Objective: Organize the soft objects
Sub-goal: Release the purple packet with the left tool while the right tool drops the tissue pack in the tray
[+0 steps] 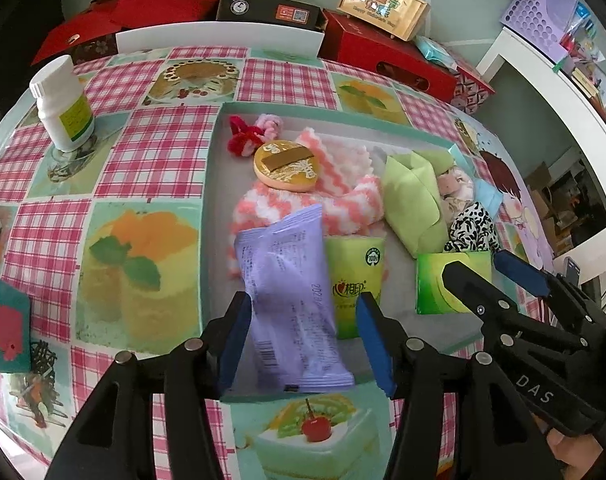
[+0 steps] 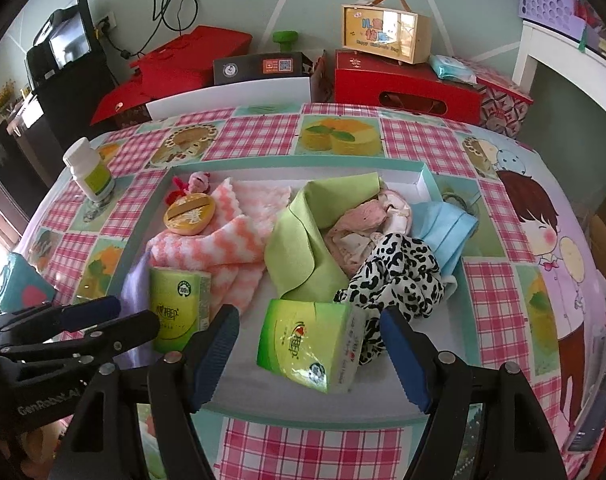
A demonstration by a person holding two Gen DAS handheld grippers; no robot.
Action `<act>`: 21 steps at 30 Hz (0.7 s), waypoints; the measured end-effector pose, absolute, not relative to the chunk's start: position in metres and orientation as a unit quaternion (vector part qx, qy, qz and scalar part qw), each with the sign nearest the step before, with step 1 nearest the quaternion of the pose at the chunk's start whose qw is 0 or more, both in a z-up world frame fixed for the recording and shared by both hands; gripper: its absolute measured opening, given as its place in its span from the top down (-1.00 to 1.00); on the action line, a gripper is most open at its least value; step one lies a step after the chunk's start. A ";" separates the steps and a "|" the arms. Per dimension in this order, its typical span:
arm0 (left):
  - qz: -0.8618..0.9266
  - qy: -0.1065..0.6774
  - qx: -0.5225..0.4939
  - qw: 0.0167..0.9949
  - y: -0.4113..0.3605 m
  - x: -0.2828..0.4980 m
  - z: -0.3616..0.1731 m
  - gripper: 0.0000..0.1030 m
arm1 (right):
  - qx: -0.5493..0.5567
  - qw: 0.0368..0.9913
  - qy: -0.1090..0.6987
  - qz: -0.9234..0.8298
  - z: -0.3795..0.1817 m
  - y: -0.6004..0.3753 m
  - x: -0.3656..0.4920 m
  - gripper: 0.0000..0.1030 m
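Crinkly lilac plastic wipes packet [image 1: 293,304], light, soft and slippery, lies between the left gripper's [image 1: 303,344] released jaws; grasp mid-body. Right gripper [image 2: 309,354] gapes around the green tissue pack [image 2: 309,344] at six o'clock in the tray [image 2: 299,166].

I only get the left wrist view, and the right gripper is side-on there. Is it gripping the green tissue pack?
Observer: No. The right wrist view shows the right gripper open, with the green tissue pack between its pads and a gap on each side.
Operator: Anything crowding that pack?
Observer: The leopard-print cloth lies against its right edge.
Operator: And the blue thing behind?
Observer: A blue face mask, draped over the tray's right wall.
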State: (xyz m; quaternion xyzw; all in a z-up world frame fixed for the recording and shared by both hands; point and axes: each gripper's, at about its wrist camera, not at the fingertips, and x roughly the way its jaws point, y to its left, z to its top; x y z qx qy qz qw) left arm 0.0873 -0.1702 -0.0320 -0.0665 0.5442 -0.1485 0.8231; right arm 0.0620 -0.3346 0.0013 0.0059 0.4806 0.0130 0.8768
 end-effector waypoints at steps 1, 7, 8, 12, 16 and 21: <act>-0.147 0.543 -0.066 0.824 -0.170 0.087 -0.031 -0.18 | 0.004 0.877 0.481 0.012 0.001 -0.334 0.062 -0.48; -0.140 0.535 -0.070 0.830 -0.162 0.084 -0.022 -0.29 | -0.003 0.875 0.483 0.011 0.002 -0.332 0.061 -0.49; -0.138 0.534 -0.071 0.831 -0.160 0.083 -0.021 -0.29 | -0.003 0.875 0.484 0.011 0.003 -0.332 0.061 -0.49; -0.124 0.526 -0.070 0.838 -0.152 0.080 -0.014 -0.31 | -0.009 0.872 0.489 0.007 0.003 -0.330 0.059 -0.49; -0.097 0.515 -0.070 0.849 -0.140 0.078 -0.011 -0.74 | -0.018 0.868 0.496 -0.001 0.002 -0.327 0.057 -0.58; -0.055 0.498 -0.051 0.864 -0.124 0.073 -0.009 -0.77 | -0.020 0.865 0.502 -0.011 0.001 -0.325 0.053 -0.72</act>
